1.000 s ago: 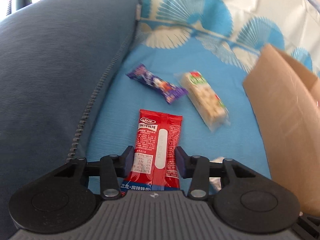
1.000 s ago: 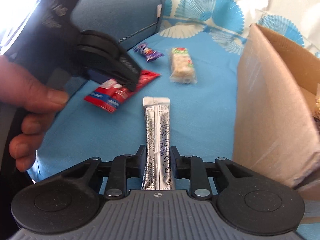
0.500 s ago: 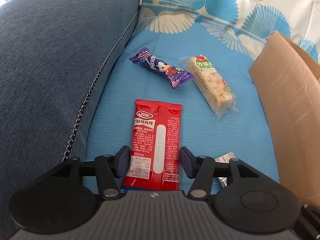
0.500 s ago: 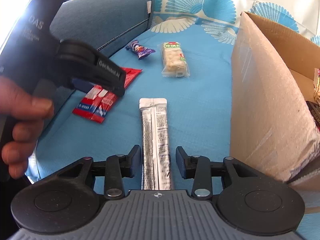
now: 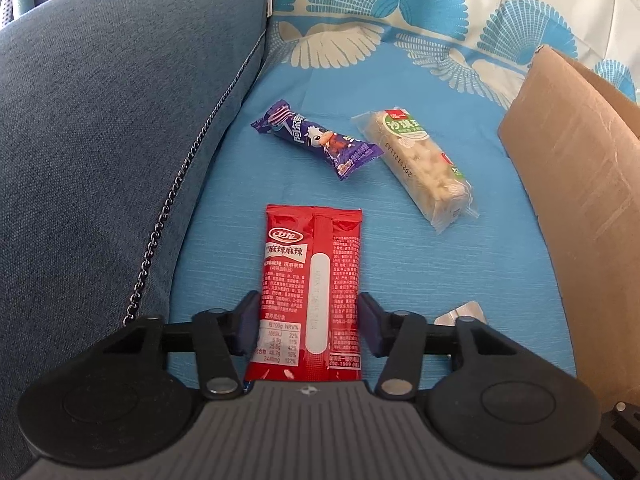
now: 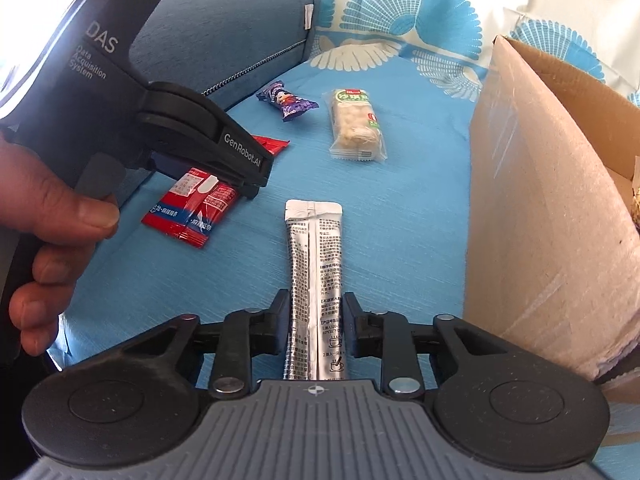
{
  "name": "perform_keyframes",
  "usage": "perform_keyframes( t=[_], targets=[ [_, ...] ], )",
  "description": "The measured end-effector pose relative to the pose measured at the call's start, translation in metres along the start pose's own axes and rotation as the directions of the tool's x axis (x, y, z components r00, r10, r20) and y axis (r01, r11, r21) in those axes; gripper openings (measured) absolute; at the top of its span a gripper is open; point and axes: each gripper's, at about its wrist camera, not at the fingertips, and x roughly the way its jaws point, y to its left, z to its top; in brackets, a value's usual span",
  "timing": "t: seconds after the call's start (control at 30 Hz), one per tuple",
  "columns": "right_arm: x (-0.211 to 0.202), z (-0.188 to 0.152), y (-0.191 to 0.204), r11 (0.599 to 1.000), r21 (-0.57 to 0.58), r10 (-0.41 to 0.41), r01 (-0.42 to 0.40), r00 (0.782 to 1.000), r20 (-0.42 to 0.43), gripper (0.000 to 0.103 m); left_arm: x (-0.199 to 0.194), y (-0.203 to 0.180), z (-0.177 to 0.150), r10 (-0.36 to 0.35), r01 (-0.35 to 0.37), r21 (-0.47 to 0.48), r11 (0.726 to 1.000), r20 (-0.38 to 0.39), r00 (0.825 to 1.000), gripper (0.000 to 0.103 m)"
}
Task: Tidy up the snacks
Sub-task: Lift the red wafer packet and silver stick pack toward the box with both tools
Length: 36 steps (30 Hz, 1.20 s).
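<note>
A red snack packet (image 5: 314, 248) lies flat on the blue cloth. My left gripper (image 5: 309, 312) straddles its near end, and the jaws are closing with the pads at both long edges. The right wrist view shows that gripper (image 6: 256, 184) in a person's hand (image 6: 52, 216), over the packet (image 6: 188, 216). My right gripper (image 6: 316, 308) is closing on a silver stick sachet (image 6: 314, 248), its pads on both sides. Farther off lie a purple candy (image 5: 316, 142) and a clear-wrapped rice bar (image 5: 420, 164).
An open cardboard box (image 6: 540, 220) stands close on the right, its wall next to the sachet. A dark blue sofa cushion (image 5: 100, 140) rises along the left. Bare blue cloth (image 5: 440, 272) lies between the snacks and the box.
Half a second ago both pairs of jaws stood wider, off their packets; now they have come back in against them. The red packet lies flatter than a second ago.
</note>
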Motion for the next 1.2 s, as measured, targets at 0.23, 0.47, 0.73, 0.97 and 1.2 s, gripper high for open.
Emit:
perform_keyframes(
  t=[0.23, 0.47, 0.73, 0.97, 1.2],
  targets=[
    [-0.017, 0.003, -0.003, 1.000, 0.014, 0.001, -0.002, 0.997, 0.079, 0.004, -0.007, 0.005, 0.002, -0.013, 0.014, -0.052, 0.999, 0.023, 1.000, 0.049],
    [-0.015, -0.001, -0.004, 1.000, 0.014, -0.004, 0.004, 0.999, 0.044, 0.008, -0.022, 0.006, 0.001, -0.024, 0.028, -0.050, 0.998, 0.072, 0.997, 0.049],
    [0.002, 0.004, -0.010, 0.998, 0.059, -0.009, 0.006, 0.999, 0.042, 0.038, -0.048, 0.012, -0.001, -0.076, 0.088, -0.078, 0.993, 0.147, 0.986, 0.049],
    [0.015, 0.006, -0.009, 0.998, 0.056, -0.007, 0.006, 1.000, 0.029, 0.028, -0.066, 0.002, -0.005, -0.097, 0.112, -0.059, 0.992, 0.209, 0.973, 0.049],
    [-0.009, 0.007, -0.011, 0.999, 0.041, -0.011, 0.006, 0.992, 0.126, 0.020, -0.081, 0.006, -0.011, -0.103, 0.135, -0.109, 0.985, 0.258, 0.961, 0.049]
  ],
)
